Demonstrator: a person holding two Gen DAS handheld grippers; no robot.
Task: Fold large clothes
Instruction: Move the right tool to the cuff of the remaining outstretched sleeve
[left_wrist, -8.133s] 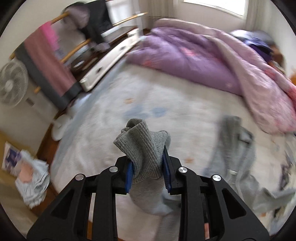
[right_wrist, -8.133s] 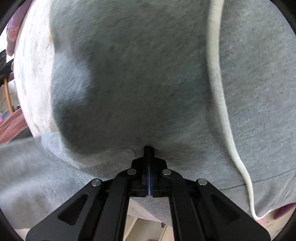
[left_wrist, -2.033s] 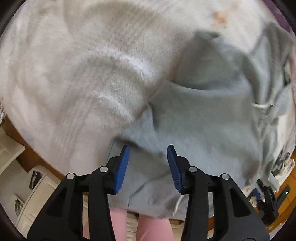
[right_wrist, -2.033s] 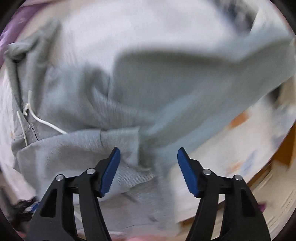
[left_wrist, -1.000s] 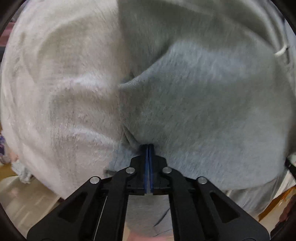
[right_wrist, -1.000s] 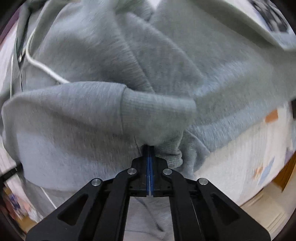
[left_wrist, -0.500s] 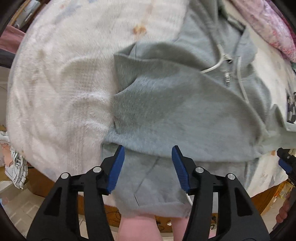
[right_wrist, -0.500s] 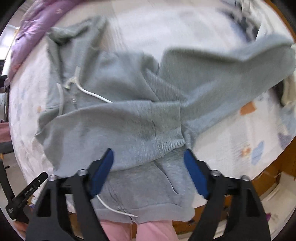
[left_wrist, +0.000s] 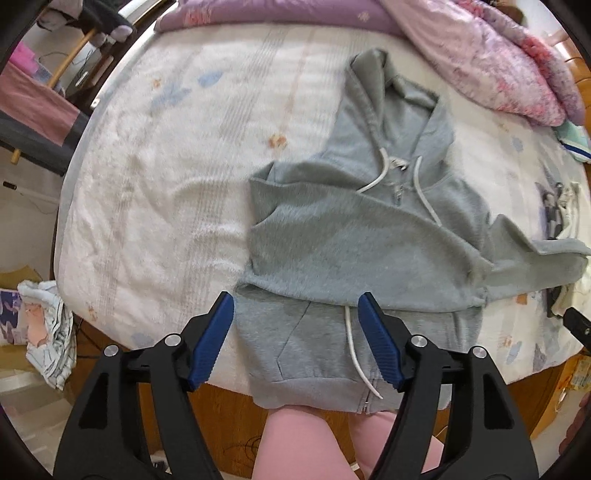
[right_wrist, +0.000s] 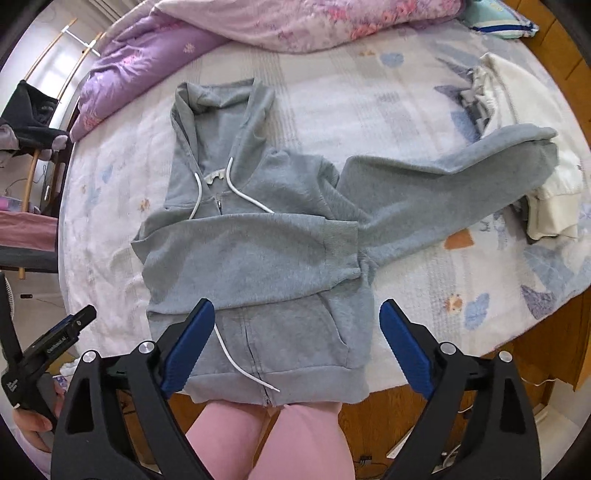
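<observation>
A grey zip hoodie (left_wrist: 354, 251) lies face up on the white bed (left_wrist: 155, 192), hood toward the far side. It also shows in the right wrist view (right_wrist: 255, 258). One sleeve (right_wrist: 258, 243) is folded across the chest, cuff at the right. The other sleeve (right_wrist: 458, 192) stretches out to the right. The hem hangs over the bed's near edge. My left gripper (left_wrist: 295, 343) is open and empty, held above the hem. My right gripper (right_wrist: 295, 350) is open and empty, also above the hem.
A purple and pink quilt (right_wrist: 229, 33) is bunched along the far side of the bed. A cream garment (right_wrist: 532, 192) lies at the right under the outstretched cuff. A rack with clothes (left_wrist: 33, 110) stands at the left. Pink-clad legs (right_wrist: 273, 439) press against the bed's wooden edge.
Both grippers were shut on the hoodie a second ago. They have let go, opened wide and pulled back and up, so the whole hoodie is now in view.
</observation>
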